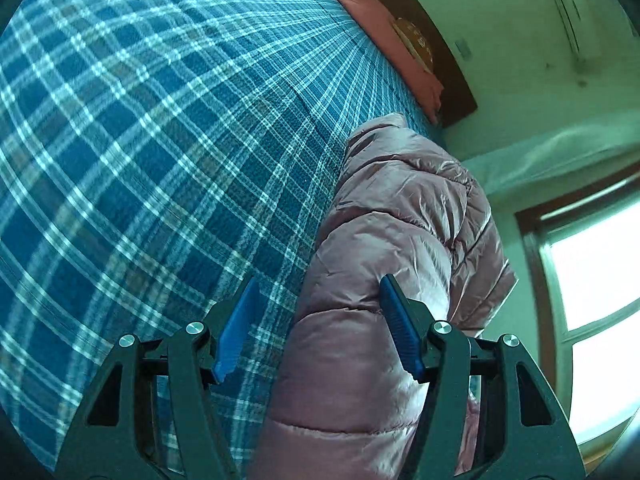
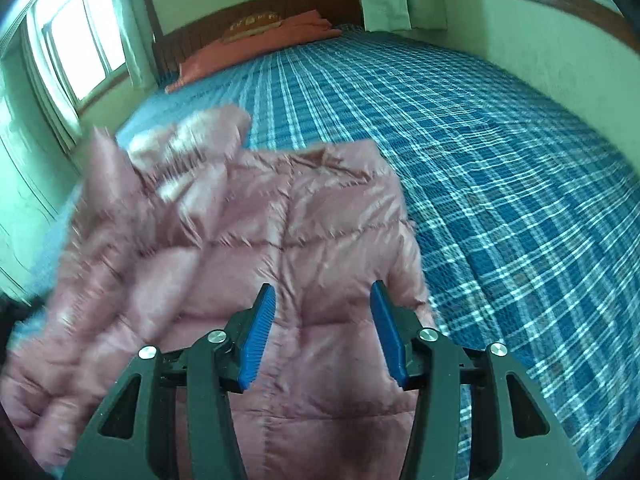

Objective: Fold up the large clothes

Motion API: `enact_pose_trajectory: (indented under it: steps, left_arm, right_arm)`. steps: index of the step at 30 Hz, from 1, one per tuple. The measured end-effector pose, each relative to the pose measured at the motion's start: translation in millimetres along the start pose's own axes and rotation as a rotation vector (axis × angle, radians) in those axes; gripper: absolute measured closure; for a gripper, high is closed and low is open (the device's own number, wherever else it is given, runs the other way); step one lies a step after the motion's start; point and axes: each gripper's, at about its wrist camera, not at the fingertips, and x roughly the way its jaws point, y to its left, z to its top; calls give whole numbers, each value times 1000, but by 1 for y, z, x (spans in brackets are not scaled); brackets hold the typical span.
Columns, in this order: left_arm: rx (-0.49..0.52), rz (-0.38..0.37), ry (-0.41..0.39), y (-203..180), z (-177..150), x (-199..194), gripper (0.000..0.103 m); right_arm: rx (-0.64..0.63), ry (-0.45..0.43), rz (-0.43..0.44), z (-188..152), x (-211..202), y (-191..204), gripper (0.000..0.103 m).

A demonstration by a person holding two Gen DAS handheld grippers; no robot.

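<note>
Across the lower middle of both views, the pink puffer jacket (image 2: 248, 240) lay on the plaid bed (image 2: 500, 160). Left gripper (image 1: 318, 320) and right gripper (image 2: 322, 328) hung released, grasping nothing; regripping matching edges would likely fold evenly.

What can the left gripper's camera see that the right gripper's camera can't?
Only the left view shows the left gripper, open, and an air conditioner high on the wall. Only the right view shows the right gripper, open above the jacket, and the whole headboard. Both show the pink puffy jacket on the blue plaid bedspread, plus the orange pillow.
</note>
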Motion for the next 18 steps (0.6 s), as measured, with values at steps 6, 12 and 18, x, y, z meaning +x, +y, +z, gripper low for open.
enact_pose_trajectory:
  steps: [6, 12, 18]
  left_arm:
    - [-41, -101, 41, 1, -1, 13, 41]
    - [-43, -124, 63, -2, -3, 26, 41]
    - [-49, -137, 76, -1, -3, 28, 41]
  right_arm:
    - [159, 2, 288, 17, -1, 0, 33]
    - [219, 134, 468, 18, 38, 24, 33]
    - [211, 179, 493, 14, 62, 45, 35]
